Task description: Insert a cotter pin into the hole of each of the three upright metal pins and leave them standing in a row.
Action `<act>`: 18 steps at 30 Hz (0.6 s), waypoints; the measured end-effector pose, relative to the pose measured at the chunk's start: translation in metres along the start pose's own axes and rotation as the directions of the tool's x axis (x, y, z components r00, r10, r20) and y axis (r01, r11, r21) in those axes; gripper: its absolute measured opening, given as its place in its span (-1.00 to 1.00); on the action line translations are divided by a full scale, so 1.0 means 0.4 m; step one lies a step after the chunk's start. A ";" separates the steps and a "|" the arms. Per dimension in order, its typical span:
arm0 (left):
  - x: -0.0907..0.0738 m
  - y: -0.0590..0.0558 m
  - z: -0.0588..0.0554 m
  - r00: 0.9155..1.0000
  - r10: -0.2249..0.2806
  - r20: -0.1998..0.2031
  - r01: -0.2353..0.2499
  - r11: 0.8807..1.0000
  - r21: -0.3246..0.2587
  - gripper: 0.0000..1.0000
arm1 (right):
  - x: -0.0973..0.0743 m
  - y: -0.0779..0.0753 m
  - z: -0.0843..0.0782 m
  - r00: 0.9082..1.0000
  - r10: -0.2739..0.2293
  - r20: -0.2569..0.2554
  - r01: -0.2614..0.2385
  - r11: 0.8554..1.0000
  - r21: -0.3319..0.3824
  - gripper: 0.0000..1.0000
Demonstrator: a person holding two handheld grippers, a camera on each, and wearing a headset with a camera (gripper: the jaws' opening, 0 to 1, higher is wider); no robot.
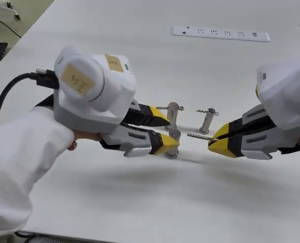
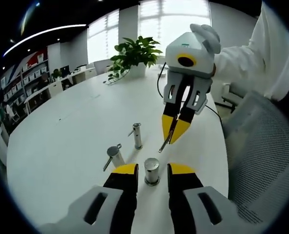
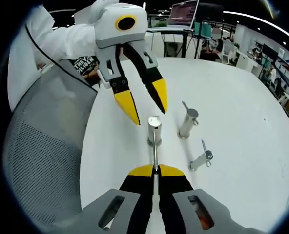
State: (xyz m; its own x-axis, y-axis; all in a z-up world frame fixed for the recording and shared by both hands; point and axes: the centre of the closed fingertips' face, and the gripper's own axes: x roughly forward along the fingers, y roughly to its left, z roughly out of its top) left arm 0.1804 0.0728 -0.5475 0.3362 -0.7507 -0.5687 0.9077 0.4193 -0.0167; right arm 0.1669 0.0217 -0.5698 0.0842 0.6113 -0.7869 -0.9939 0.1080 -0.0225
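Cotter pin [image 1: 198,136] clamped between the closed jaws of right gripper [image 1: 213,142], shank sticking out ahead. Long axis roughly level, running 3 to 9 o'clock in head view. Free tip points at bare upright pin [image 1: 173,144], which stands at 9 o'clock from that tip, near but apart, with a short gap showing. In right gripper view the shank lines up toward 12 o'clock, tip close to the pin's upper part. Cross hole too small to make out, so alignment with it cannot be told. Left gripper [image 3: 148,114] has its jaws apart, one tip on either side of the bare pin; contact cannot be told. Judgement: left placed to steady, right nearer to push, and the move turns on tip height and which way the hole faces. Back pin [image 1: 173,114] at 12 o'clock of the bare one and right pin [image 1: 208,120] at about 2 o'clock both carry fitted cotters [image 1: 162,107] through their tops. Right pin stands just beyond the held shank, so room is tight on that side. White table [image 1: 140,202] open toward 6 o'clock; power strip [image 1: 221,34] well apart at 12.
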 end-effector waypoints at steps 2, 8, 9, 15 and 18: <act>0.006 -0.001 -0.006 1.000 -0.005 -0.014 0.005 1.000 0.007 -0.60 | 0.004 -0.001 -0.001 1.000 0.006 -0.007 -0.006 1.000 -0.003 -1.00; 0.015 -0.003 -0.011 0.999 -0.020 -0.025 0.021 1.000 0.013 -0.64 | 0.014 -0.009 -0.001 1.000 0.018 -0.020 -0.018 1.000 -0.016 -1.00; 0.016 -0.001 -0.010 1.000 -0.019 -0.023 0.019 1.000 0.013 -0.66 | 0.015 -0.011 0.000 1.000 0.022 -0.023 -0.022 1.000 -0.018 -1.00; 0.021 0.004 -0.011 0.999 -0.026 -0.027 0.026 0.999 0.019 -0.77 | 0.020 -0.017 0.003 0.999 0.031 -0.032 -0.032 0.999 -0.030 -1.00; 0.024 0.005 -0.014 0.999 -0.031 -0.032 0.032 0.999 0.024 -0.79 | 0.022 -0.019 0.004 0.999 0.035 -0.036 -0.037 0.999 -0.035 -1.00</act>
State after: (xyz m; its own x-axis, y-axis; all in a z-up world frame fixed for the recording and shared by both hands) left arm 0.1839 0.0693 -0.5576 0.3000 -0.7466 -0.5938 0.9236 0.3830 -0.0150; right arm 0.1752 0.0272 -0.5756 0.0463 0.5858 -0.8092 -0.9982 0.0579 -0.0153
